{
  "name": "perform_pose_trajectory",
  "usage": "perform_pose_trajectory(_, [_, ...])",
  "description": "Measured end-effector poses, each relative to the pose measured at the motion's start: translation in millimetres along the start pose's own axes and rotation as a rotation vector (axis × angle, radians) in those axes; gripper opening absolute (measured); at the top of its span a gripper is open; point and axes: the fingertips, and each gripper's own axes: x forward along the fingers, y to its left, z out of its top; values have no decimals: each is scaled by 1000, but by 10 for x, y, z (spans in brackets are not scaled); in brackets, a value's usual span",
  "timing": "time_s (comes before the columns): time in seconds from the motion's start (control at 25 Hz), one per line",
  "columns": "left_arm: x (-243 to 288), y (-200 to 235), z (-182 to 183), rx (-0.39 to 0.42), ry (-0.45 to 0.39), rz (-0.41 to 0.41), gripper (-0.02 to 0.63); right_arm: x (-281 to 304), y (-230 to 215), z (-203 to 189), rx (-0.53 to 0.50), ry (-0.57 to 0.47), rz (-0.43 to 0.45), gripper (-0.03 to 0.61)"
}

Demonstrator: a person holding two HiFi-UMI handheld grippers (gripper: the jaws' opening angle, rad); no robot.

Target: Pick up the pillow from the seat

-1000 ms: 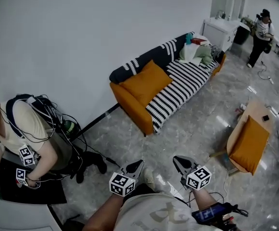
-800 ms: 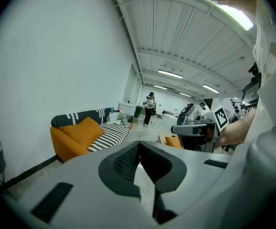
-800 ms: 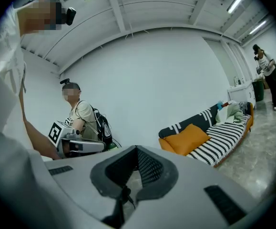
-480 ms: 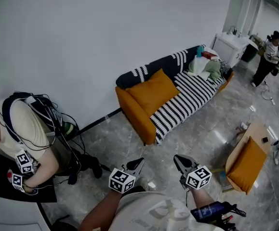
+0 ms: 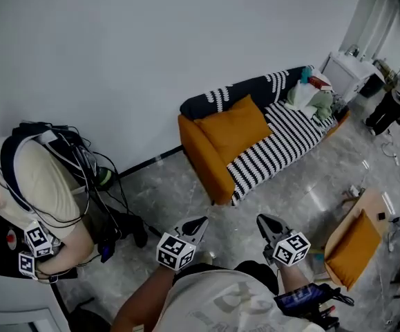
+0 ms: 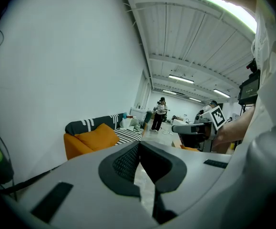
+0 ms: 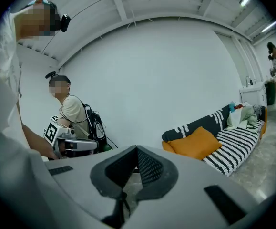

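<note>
Currently approach stage | left gripper (image 5: 199, 223) and right gripper (image 5: 260, 220) are held with jaws together, empty, bottom centre, as nothing is within reach | orange pillow (image 5: 240, 126) is propped on sofa seat (image 5: 277, 144), centre frame, well apart.

A bare, hall-like studio staged as a living room: an orange sofa (image 5: 222, 159) at upper right against a blank white wall (image 5: 137, 54), glossy grey floor tiles (image 5: 179, 194), industrial ceiling strip lights (image 6: 181, 78), a cable-laden person (image 5: 37, 185) at left
</note>
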Motion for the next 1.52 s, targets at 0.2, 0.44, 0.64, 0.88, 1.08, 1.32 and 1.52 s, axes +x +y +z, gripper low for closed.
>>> perform_pose_trajectory(0.2, [58,235,40,-20,5,29,11,252,-102,77,-4,2,21,14])
perform_pose_trajectory(0.44, [332,356,86,-43,4,65,11,549,-325,43,16,26,81,14])
perform_pose_trajectory(0.64, [606,429,110,-70,3,122,11,777,-603,97,12,38,149,14])
perform_pose_trajectory(0.88, [1035,442,215,-91,7,177,11,937,-1015,251,-1,44,215,14])
perform_pose_trajectory(1.08, [1560,316,346,-86,11,194,11,916,-1550,356,10,42,235,14])
perform_pose_trajectory(1.32, [2009,262,530,-86,6,230,11,909,-2005,484,18,52,269,14])
perform_pose_trajectory(1.52, [2274,217,635,-91,0,256,11,891,-2268,600,3,59,294,14])
